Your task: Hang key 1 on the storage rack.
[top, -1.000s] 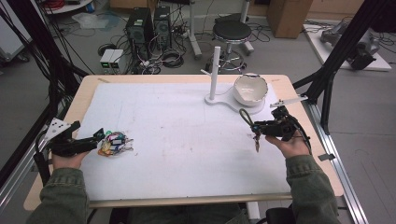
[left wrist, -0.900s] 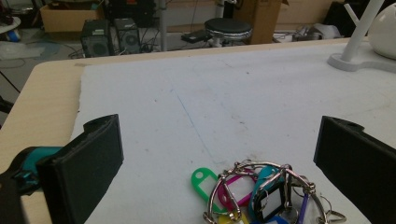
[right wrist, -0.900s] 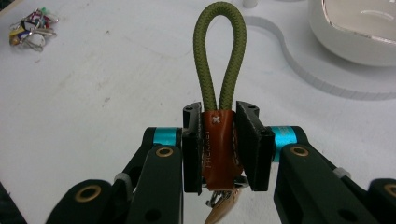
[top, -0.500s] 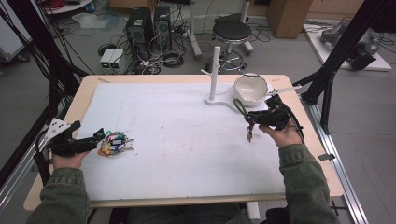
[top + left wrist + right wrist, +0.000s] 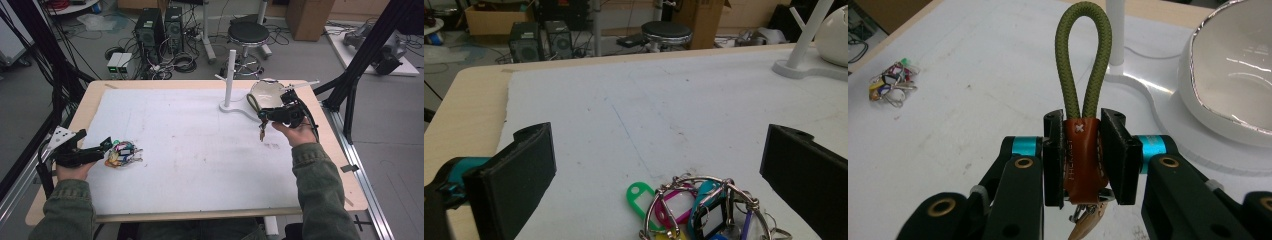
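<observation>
Item 1, keychain strap: one piece, an olive rope loop with a brown leather sleeve and a small metal clip with a key hanging beneath. The right gripper is clamping its two black jaws on the leather sleeve, the loop standing upright above them. In the high view the right gripper is holding the strap in the air over the right part of the table, just in front of the white stand's base, the key dangling below.

Item 2, bunch of coloured key tags: one bunch, lying on the white mat at the left. Green, pink, teal, yellow and purple tags are showing on metal rings in the left gripper view. The left gripper is resting on the mat with its jaws standing wide apart, the bunch lying just ahead of them, untouched.

Item 3, white stand: one upright post with side pegs on a flat base, standing at the far right of the mat, near the strap.

Item 4, white bowl: one, sitting on the stand's base, right beside the gripped strap.

Item 5, table: one, light wood, carrying the mat.

Beyond the table: one round stool and two black computer towers are standing on the floor among cables.
</observation>
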Demonstrator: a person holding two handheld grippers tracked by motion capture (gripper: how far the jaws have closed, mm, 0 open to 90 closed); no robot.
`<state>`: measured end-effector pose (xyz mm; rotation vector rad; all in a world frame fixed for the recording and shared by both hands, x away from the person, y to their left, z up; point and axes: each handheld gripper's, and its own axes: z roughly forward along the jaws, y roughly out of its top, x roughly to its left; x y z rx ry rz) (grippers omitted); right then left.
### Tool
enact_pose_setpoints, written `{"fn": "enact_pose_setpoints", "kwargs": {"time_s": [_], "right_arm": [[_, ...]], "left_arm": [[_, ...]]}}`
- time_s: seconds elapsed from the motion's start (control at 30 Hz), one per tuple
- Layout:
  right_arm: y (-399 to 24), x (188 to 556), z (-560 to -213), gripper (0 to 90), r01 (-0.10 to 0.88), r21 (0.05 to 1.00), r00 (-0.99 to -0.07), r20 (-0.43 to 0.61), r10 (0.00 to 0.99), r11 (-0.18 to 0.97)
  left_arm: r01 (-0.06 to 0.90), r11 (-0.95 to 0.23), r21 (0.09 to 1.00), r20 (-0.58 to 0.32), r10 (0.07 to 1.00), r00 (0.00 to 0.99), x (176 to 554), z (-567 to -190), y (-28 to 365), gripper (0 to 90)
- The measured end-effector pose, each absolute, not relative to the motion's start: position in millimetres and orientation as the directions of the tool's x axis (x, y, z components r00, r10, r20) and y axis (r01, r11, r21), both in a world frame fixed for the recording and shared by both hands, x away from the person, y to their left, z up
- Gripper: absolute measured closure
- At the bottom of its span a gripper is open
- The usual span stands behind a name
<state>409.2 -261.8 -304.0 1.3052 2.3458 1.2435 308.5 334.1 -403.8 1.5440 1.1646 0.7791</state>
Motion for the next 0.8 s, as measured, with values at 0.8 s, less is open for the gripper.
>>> {"fn": "enact_pose_setpoints", "kwargs": {"time_s": [0.8], "right_arm": [[-229.8, 437.9, -268.9, 72.1, 0.572, 0.774, -0.594, 0.164, 0.787, 0.271]], "left_arm": [[0.291, -0.023, 0.956, -0.078, 0.941, 0.328, 308.6, -403.6, 334.4, 1.7]]}}
